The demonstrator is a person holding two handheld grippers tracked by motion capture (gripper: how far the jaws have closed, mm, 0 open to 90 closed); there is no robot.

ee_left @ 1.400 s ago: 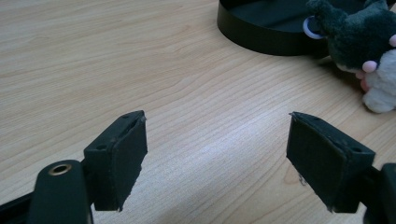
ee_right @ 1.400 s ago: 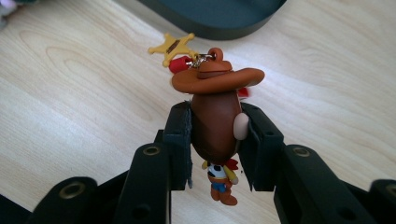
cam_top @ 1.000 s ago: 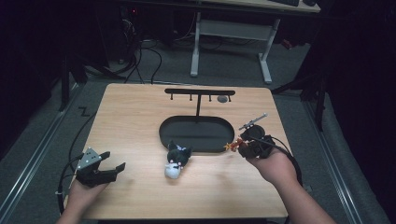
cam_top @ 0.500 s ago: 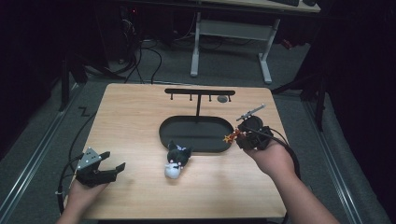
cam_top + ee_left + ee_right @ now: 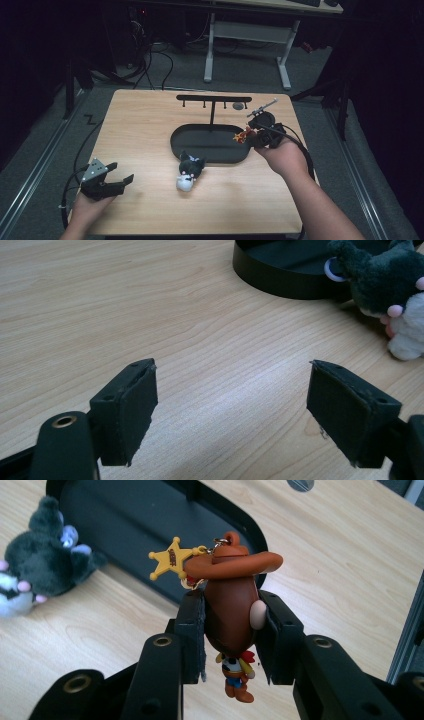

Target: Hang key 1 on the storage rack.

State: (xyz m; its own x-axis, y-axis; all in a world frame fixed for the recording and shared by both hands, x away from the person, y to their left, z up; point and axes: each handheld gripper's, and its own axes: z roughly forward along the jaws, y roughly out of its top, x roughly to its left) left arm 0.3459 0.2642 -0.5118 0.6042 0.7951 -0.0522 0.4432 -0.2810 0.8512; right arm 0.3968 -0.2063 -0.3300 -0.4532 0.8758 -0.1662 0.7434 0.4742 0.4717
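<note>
The right gripper [image 5: 229, 635] is clamped on a brown cowboy-figure keychain with a wide-brimmed hat and a yellow sheriff's star charm [image 5: 231, 602], its 2 black jaws pressing the figure's head from either side while the small body dangles below. Compared with a second ago, the right hand in the high view has carried the keychain [image 5: 243, 135] up and away from the person, from beside the black oval tray [image 5: 212, 155] to above the tray's right end, closer to the black T-shaped hanger stand with short pegs [image 5: 214, 99]. That shift suggests the work in hand is hanging the keychain on a peg; the lift looks underway but the ring is not yet near any peg, so a further rise and careful alignment of the loop seem to be needed. The left gripper [image 5: 230, 405] rests low near the table's front-left corner, jaws wide apart with nothing between them. A grey-and-white plush toy [image 5: 188, 171] lies against the tray's front rim, untouched.
</note>
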